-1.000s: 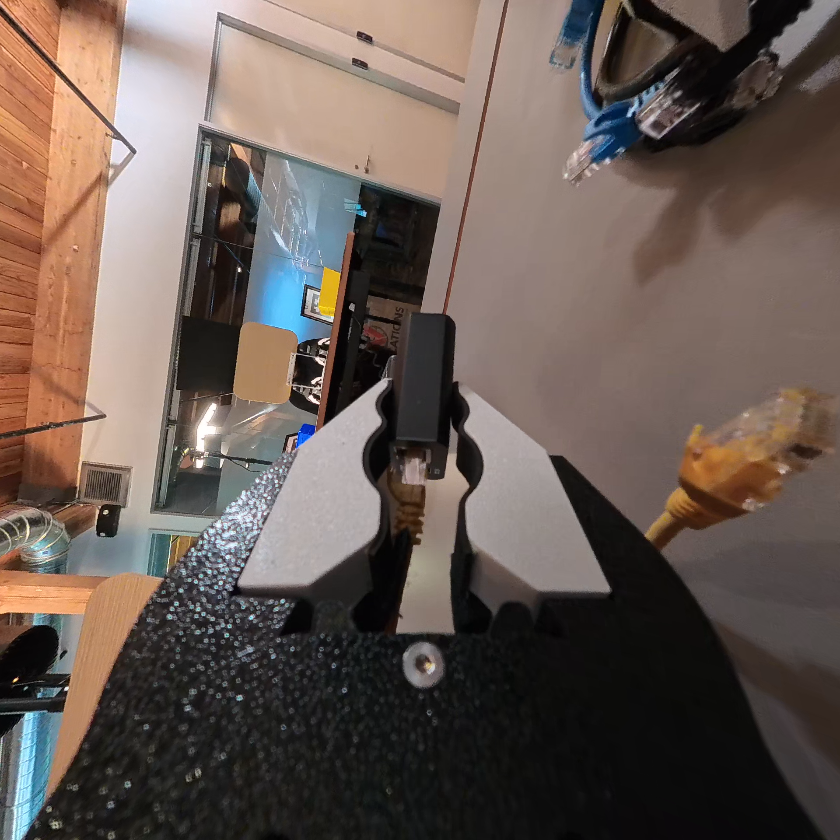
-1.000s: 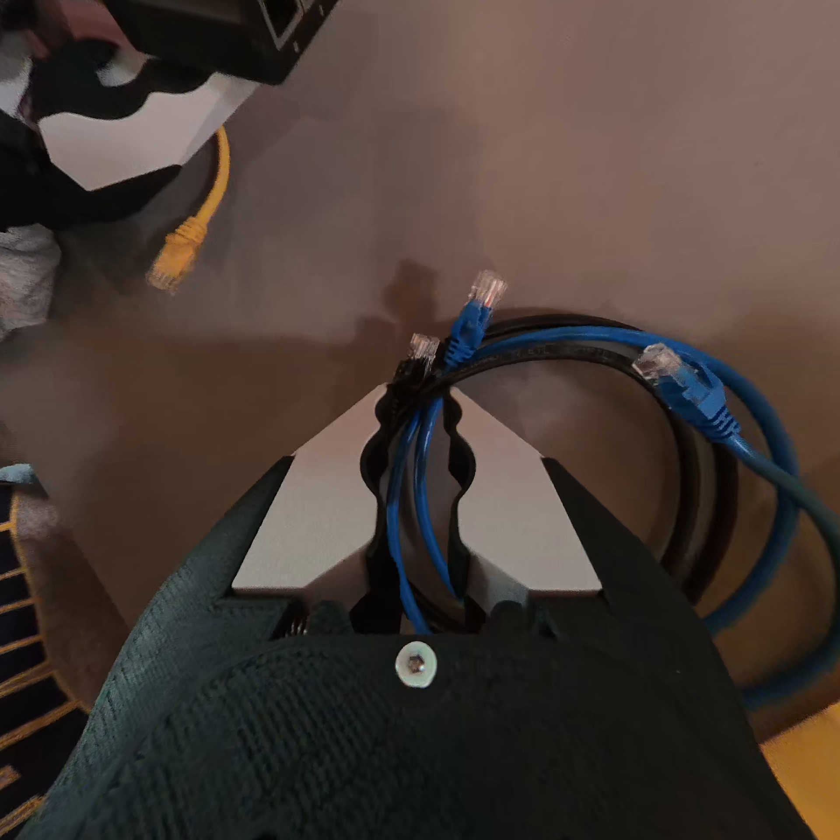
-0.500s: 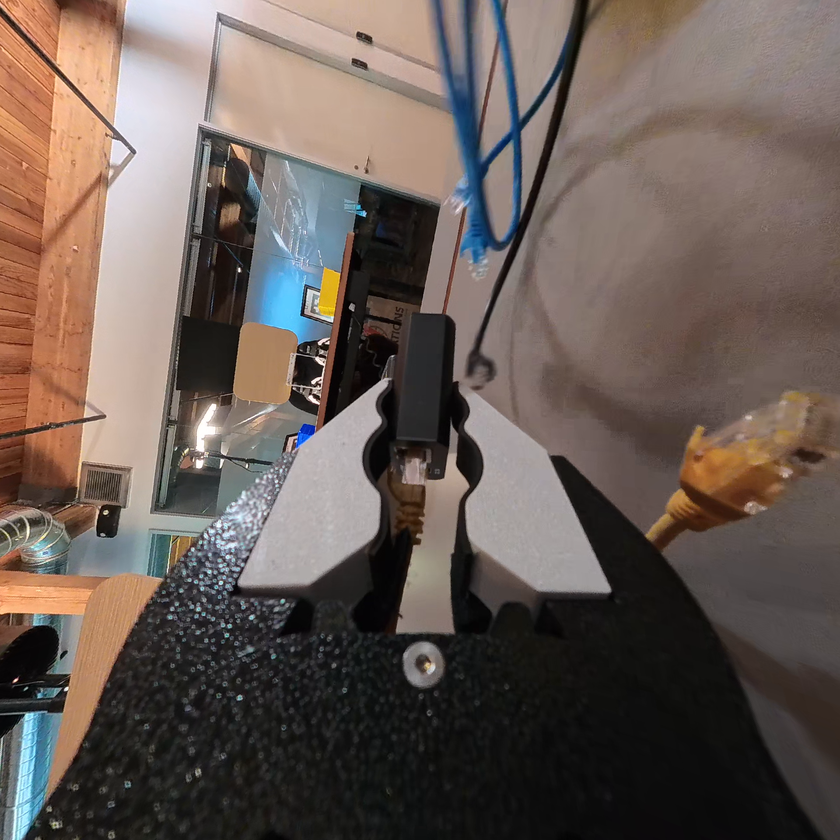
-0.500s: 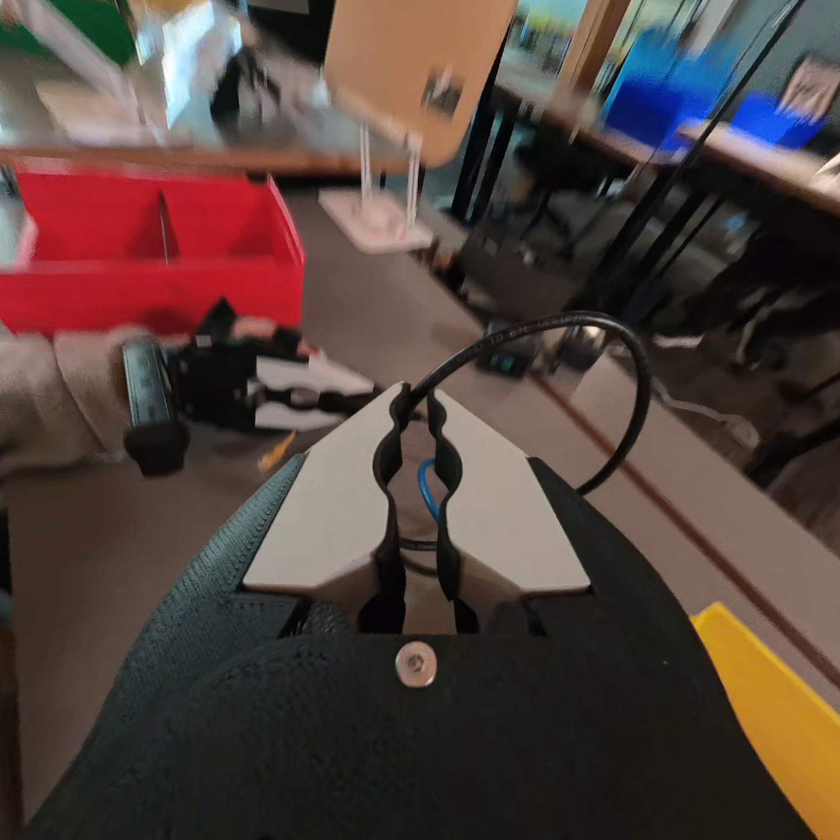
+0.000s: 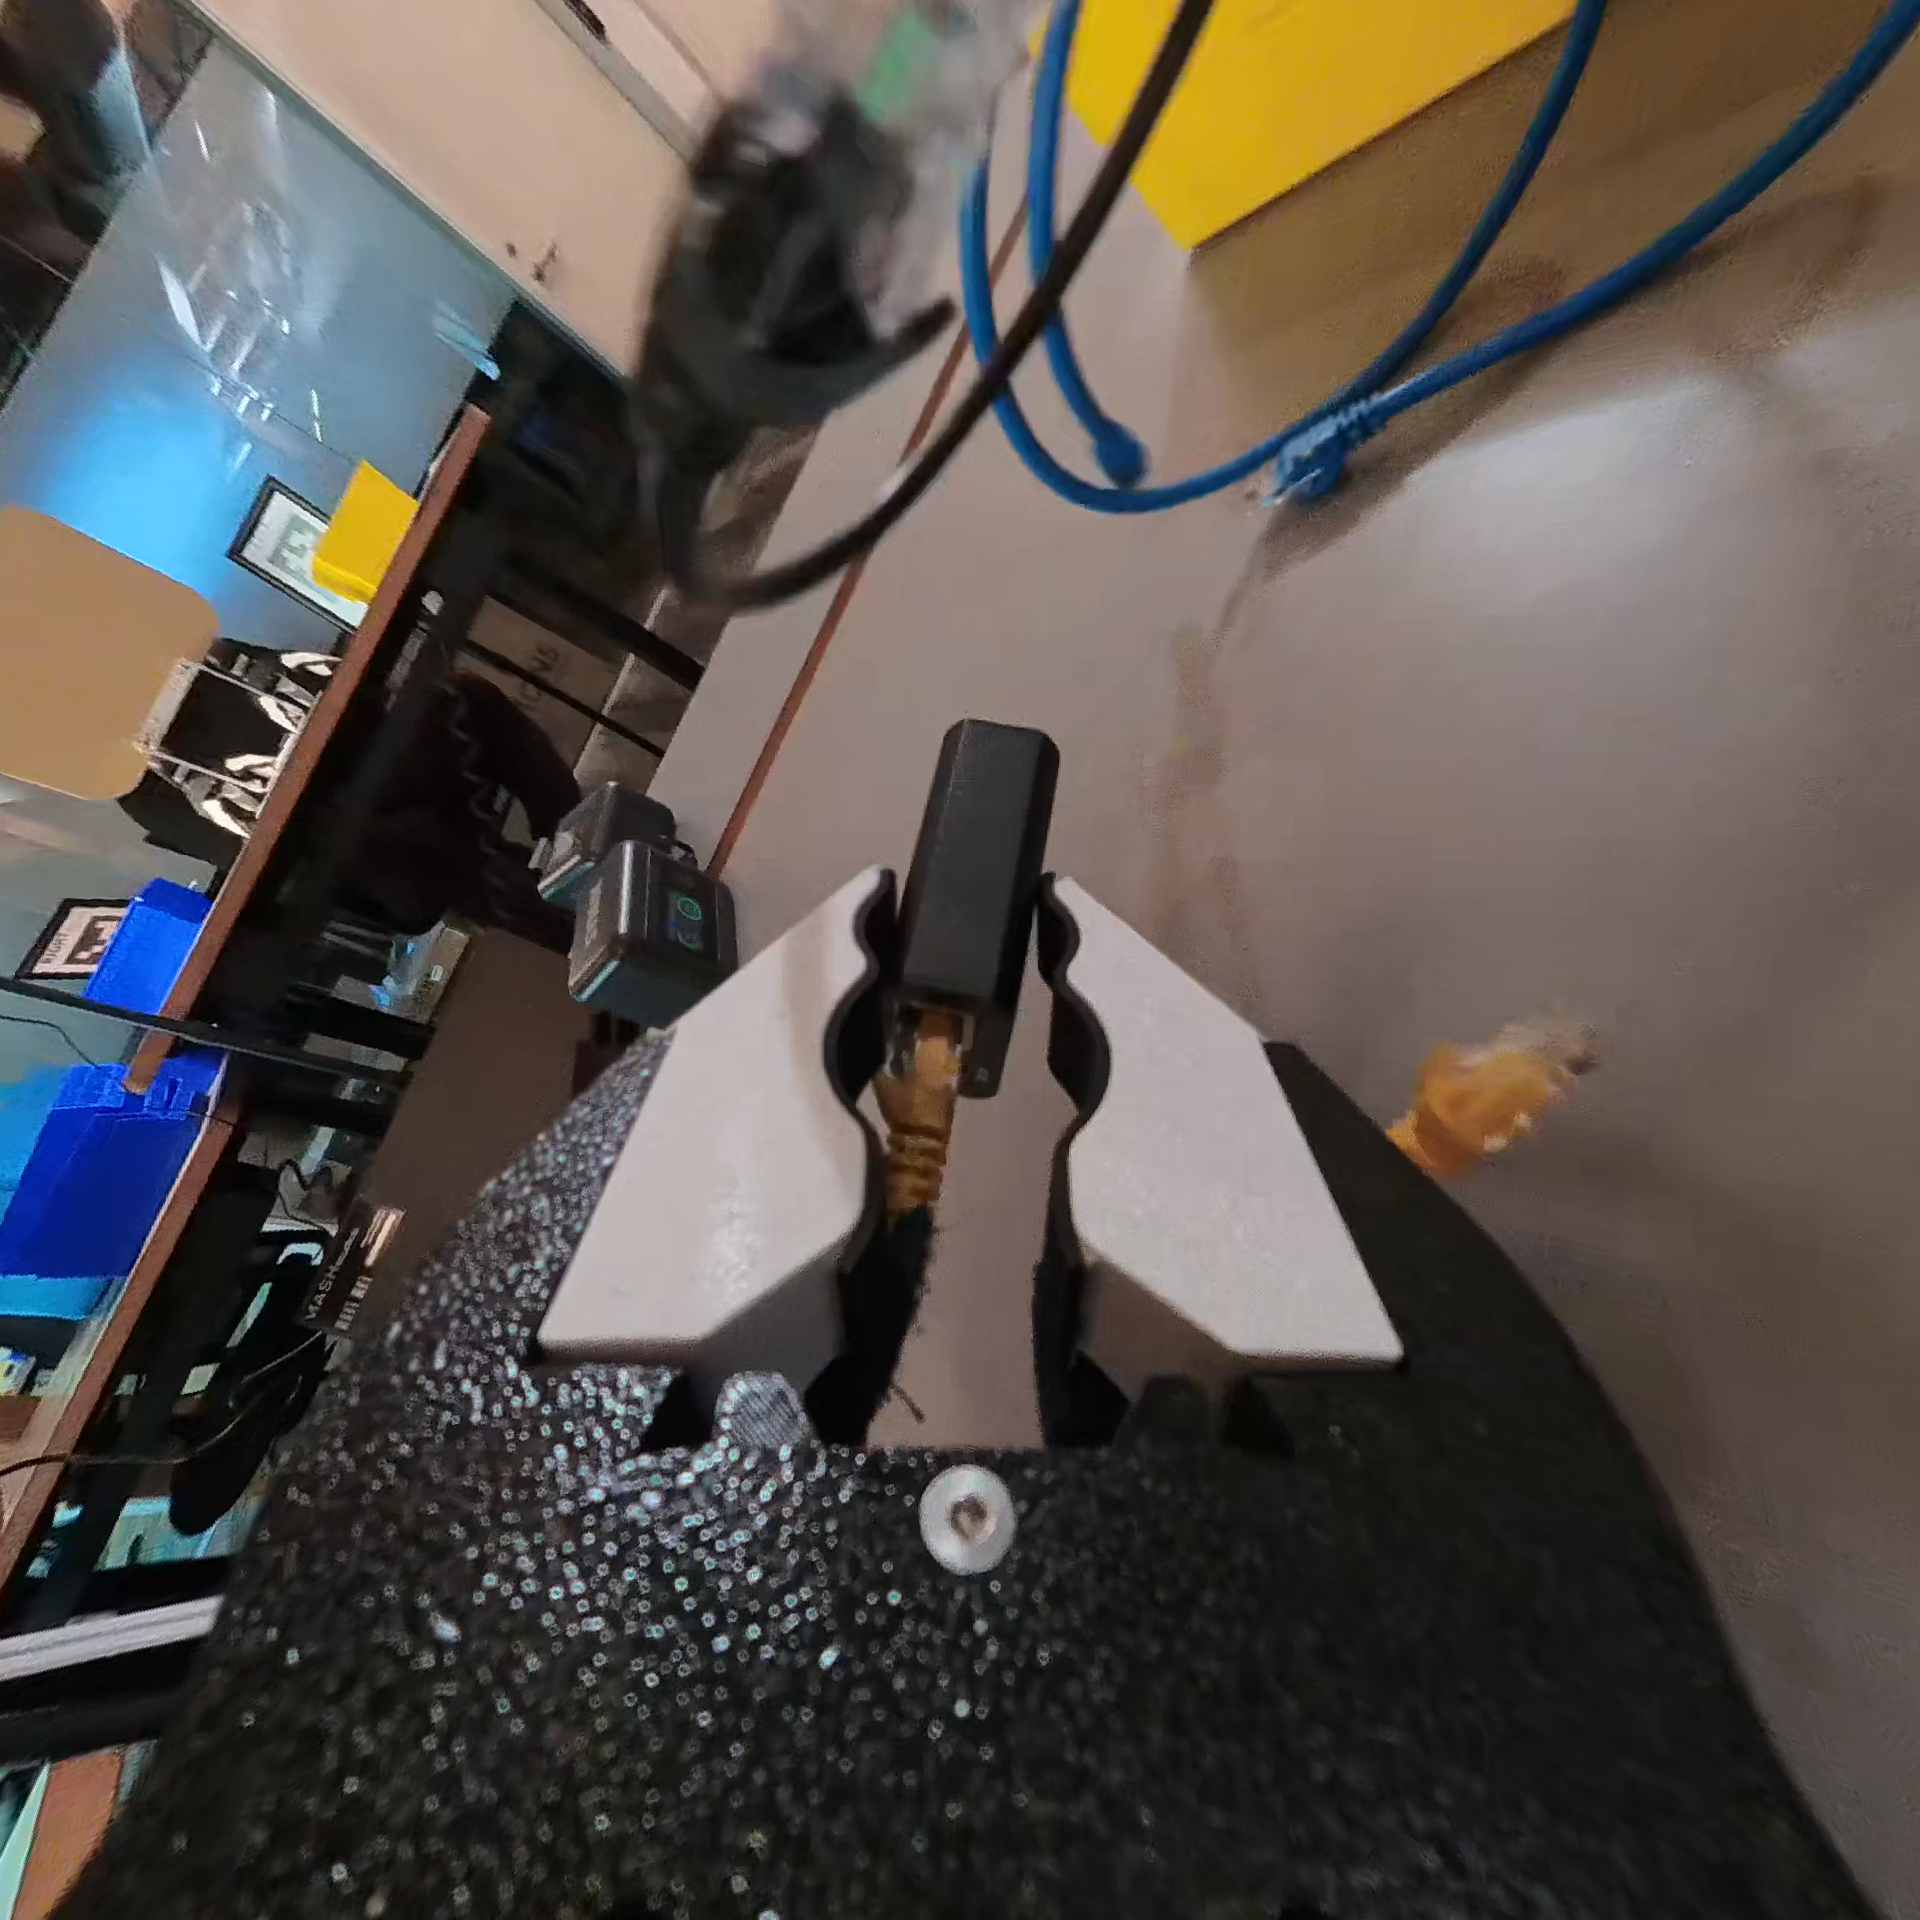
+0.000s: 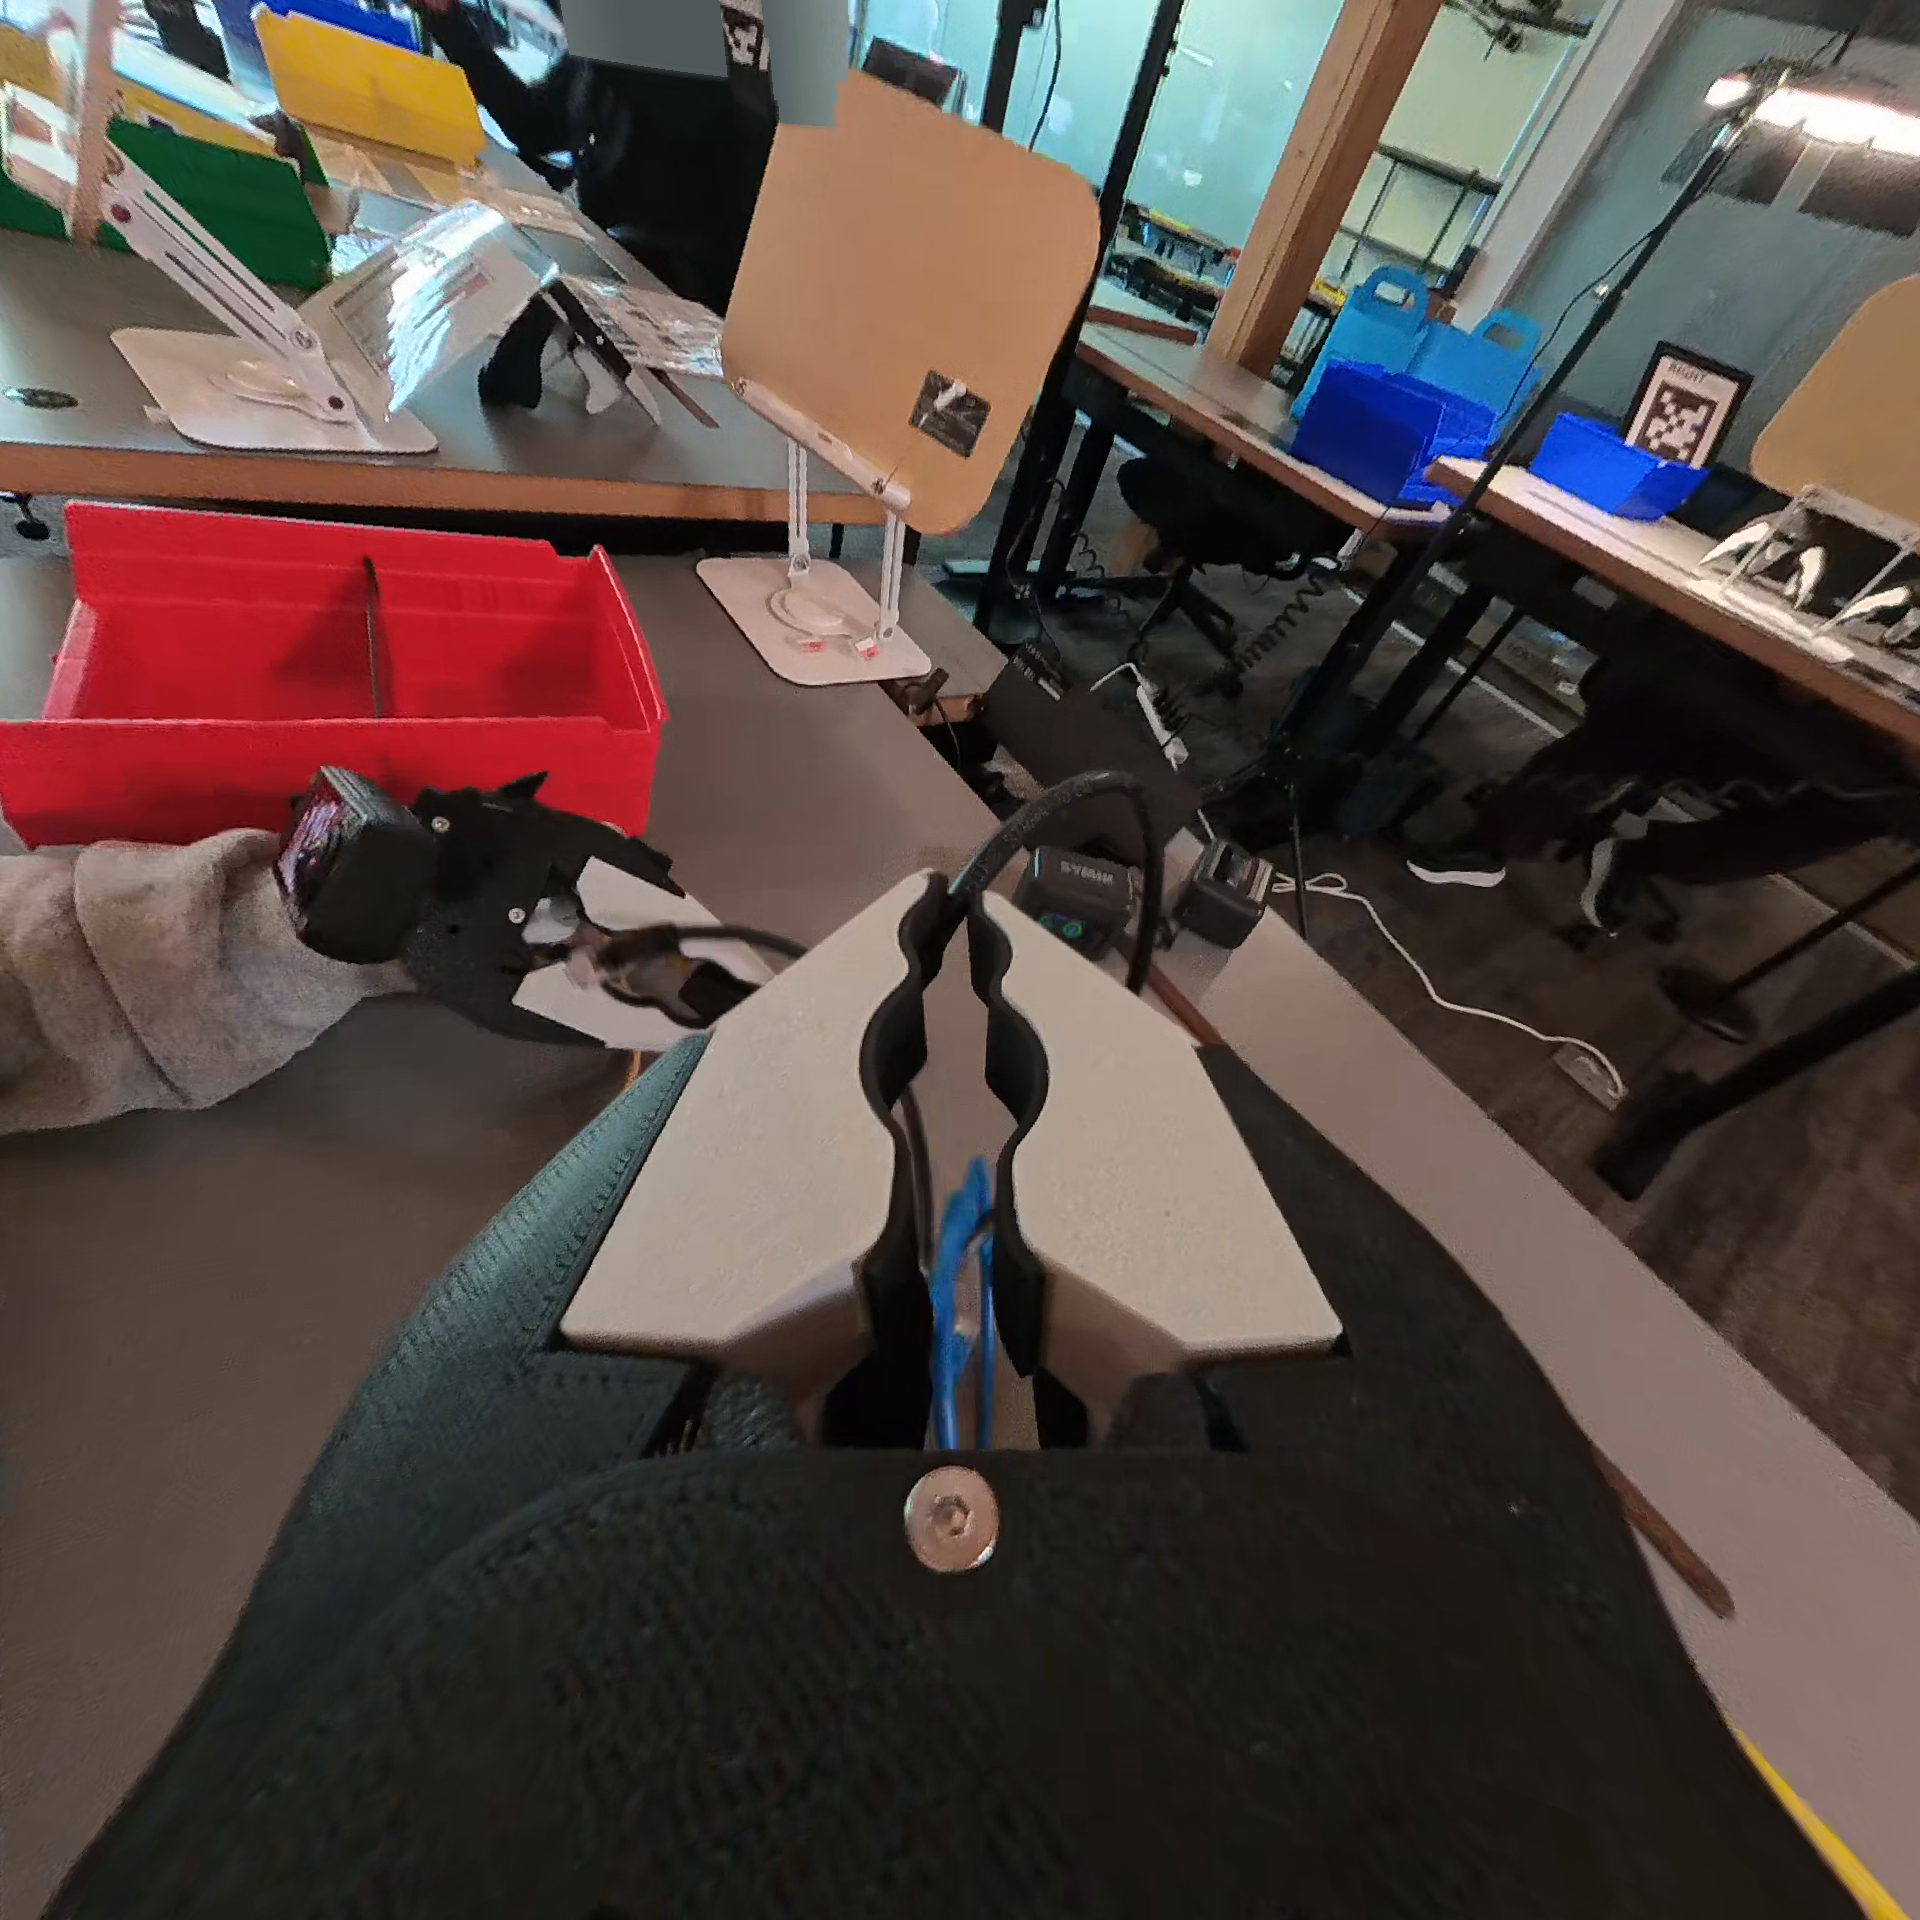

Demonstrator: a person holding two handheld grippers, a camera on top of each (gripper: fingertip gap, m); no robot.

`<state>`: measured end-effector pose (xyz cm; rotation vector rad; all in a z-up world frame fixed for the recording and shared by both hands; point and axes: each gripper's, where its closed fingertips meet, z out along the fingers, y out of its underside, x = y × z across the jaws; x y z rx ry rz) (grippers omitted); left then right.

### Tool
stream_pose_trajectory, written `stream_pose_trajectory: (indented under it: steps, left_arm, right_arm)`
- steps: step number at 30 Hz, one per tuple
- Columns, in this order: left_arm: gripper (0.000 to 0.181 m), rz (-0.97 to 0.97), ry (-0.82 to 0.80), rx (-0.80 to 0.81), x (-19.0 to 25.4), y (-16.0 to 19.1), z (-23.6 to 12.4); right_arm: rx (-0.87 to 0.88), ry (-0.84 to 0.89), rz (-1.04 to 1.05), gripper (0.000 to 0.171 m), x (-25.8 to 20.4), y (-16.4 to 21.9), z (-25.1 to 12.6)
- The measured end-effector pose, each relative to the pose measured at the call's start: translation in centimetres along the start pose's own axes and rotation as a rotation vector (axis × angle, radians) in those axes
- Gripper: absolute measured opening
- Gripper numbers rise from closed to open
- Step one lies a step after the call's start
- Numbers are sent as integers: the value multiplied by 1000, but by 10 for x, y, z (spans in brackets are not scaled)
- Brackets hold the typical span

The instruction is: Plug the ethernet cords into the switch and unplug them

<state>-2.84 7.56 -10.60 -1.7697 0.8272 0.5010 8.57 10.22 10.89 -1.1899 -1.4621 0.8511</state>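
My left gripper [image 5: 966,888] is shut on the small black switch [image 5: 982,831] and holds it above the grey table [image 5: 1558,727]. A yellow ethernet cord [image 5: 920,1112] is plugged into the switch's near end. A second yellow plug [image 5: 1486,1091] shows blurred at the right. My right gripper [image 6: 954,894] is shut on a black cord [image 6: 1049,816] that loops out past its tips, with blue cords [image 6: 961,1299] between its fingers. The blue cords [image 5: 1081,416] and black cord [image 5: 935,457] hang over the table in the left wrist view. The left gripper [image 6: 717,982] also shows in the right wrist view.
A red bin [image 6: 312,665] stands behind the left gripper. A tan board on a white stand [image 6: 904,301] is at the table's far edge. Small black devices [image 6: 1081,904] sit near that edge. A yellow bin [image 5: 1299,94] lies beyond the hanging cords. The gap from one gripper's tips to the other's is roughly 25 centimeters.
My right gripper has lifted the black and blue cords off the table and tipped up to look across the room. My left gripper has tilted with the switch still in it.
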Motion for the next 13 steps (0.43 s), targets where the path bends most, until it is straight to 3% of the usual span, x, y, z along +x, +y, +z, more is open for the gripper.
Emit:
stream_pose_trajectory:
  steps: [3,7,13]
  left_arm:
    - [27,12,12,-37,3,7,4]
    - [49,-32,89,-114,11,17,4]
    - [64,-152,120,-123,15,12,-21]
  right_arm:
    - [-1,-12,21,2,-1,11,-1]
    - [25,12,8,1,0,11,-8]
    - [-28,17,-40,1,-11,28,-5]
